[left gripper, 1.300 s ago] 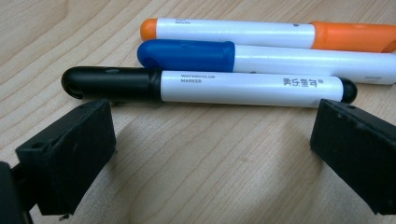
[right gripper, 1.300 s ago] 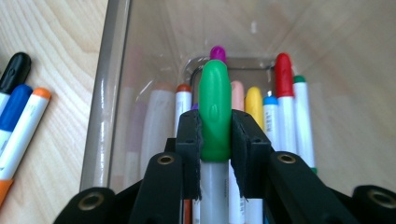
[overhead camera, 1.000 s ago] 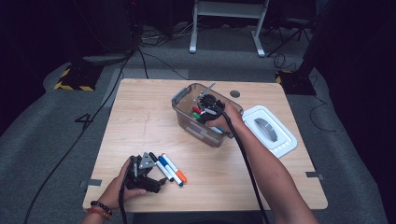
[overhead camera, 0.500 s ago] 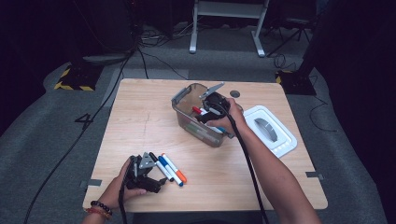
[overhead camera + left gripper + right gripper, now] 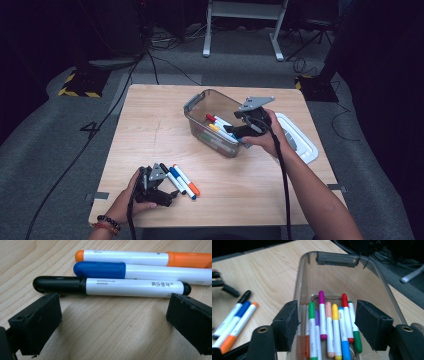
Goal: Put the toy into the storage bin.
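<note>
From above, the right gripper (image 5: 231, 129) sits low over the near end of the clear plastic bin (image 5: 200, 107), and the hand behind it covers the bin's near corner, so the markers inside are only partly visible there. The right gripper view shows them better: a loose row of markers (image 5: 329, 325) lying lengthwise on the bin floor, with green, purple, pink, yellow, blue and red caps, their lower ends cut off at the frame's bottom edge. The right gripper's jaws have just been opening and now stand apart on either side of that row, pressing on nothing, their black pads rough and foam-like. The bin's walls are smooth and see-through, with rounded corners and a grey latch at the far end. Behind the right hand lies a white lid (image 5: 300, 137), half hidden by the wrist. The left gripper (image 5: 159, 184) rests on the pale wood-grain table (image 5: 150, 125) near its front edge, jaws spread wide and empty. Just beyond them lie three markers side by side, touching: a black-capped marker (image 5: 110, 286) nearest, a blue-capped marker (image 5: 140, 270) next, and an orange marker (image 5: 140, 258) farthest, the last two running off the frame's right edge. Their white barrels are glossy and cylindrical; the small print on them is mostly too fine to read.
</note>
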Motion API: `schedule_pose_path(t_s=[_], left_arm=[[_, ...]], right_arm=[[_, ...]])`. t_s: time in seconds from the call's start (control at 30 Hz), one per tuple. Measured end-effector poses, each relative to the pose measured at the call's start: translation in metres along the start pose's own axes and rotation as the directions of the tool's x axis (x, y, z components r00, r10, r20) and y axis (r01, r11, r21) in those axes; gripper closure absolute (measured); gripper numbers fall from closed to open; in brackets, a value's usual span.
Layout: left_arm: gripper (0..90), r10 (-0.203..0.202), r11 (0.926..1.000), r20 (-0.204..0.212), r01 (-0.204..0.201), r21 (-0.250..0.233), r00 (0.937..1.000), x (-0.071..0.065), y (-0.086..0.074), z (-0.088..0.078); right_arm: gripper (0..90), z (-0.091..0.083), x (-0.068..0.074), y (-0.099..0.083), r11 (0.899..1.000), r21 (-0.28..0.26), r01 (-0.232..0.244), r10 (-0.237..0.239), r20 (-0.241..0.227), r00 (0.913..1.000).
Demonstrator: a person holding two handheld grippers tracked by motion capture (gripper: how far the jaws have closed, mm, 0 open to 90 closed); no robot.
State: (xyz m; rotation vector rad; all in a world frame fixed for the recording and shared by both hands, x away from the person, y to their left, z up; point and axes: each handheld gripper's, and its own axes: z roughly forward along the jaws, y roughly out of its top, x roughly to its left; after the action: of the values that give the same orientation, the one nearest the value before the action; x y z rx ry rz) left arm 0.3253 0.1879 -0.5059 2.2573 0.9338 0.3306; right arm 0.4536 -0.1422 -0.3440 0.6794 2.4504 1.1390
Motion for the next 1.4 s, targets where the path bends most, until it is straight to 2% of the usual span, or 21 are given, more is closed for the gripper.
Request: schedule_pose_path(t_s=[0.1, 0.23, 0.37, 0.6, 0.73, 0.9, 1.1, 1.23, 1.33, 1.4], left_arm=[[0.4, 0.0, 1.0, 0.0, 0.0, -0.001, 1.0, 0.0, 0.0, 0.0], [0.4, 0.0, 1.0, 0.0, 0.0, 0.0, 1.0, 0.0, 0.0, 0.0], [0.4, 0.0, 1.0, 0.0, 0.0, -0.001, 1.0, 0.0, 0.0, 0.0], [0.4, 0.0, 1.0, 0.0, 0.0, 0.0, 1.0, 0.0, 0.0, 0.0], [0.4, -0.001, 1.0, -0.001, 0.001, 0.0, 1.0, 0.0, 0.0, 0.0], [0.4, -0.001, 1.0, 0.0, 0.001, -0.002, 1.0, 0.0, 0.0, 0.0], [0.4, -0.001, 1.0, 0.0, 0.001, 0.0, 1.0, 0.0, 0.0, 0.0], [0.4, 0.0, 1.0, -0.001, 0.0, 0.0, 1.0, 0.0, 0.0, 0.0], [0.4, 0.0, 1.0, -0.001, 0.0, 0.001, 1.0, 0.0, 0.0, 0.0], [0.4, 0.0, 1.0, -0.001, 0.0, 0.001, 1.0, 0.0, 0.0, 0.0]], right_arm=[[34.4, -0.014, 0.006, -0.014, 0.999, -0.035, 0.017, -0.018, -0.029, 0.9994], [32.2, -0.026, 0.016, -0.03, 0.997, -0.057, 0.043, -0.047, -0.059, 0.9971], [29.7, -0.034, 0.026, -0.047, 0.995, -0.083, 0.05, -0.059, -0.109, 0.9923], [28.6, -0.037, 0.048, -0.077, 0.993, -0.106, 0.057, -0.074, -0.16, 0.9843], [30.7, -0.034, 0.059, -0.091, 0.994, -0.091, 0.061, -0.076, -0.169, 0.9827], [31.7, -0.019, 0.074, -0.103, 0.994, -0.065, 0.082, -0.093, -0.188, 0.9778], [33.2, 0.011, 0.092, -0.102, 0.994, -0.032, 0.101, -0.106, -0.217, 0.9704], [34.6, 0.036, 0.109, -0.096, 0.99, -0.021, 0.14, -0.141, -0.252, 0.9574], [35.1, 0.056, 0.123, -0.091, 0.986, -0.014, 0.167, -0.164, -0.284, 0.9446], [35.2, 0.067, 0.131, -0.088, 0.985, -0.016, 0.172, -0.168, -0.301, 0.9385]])
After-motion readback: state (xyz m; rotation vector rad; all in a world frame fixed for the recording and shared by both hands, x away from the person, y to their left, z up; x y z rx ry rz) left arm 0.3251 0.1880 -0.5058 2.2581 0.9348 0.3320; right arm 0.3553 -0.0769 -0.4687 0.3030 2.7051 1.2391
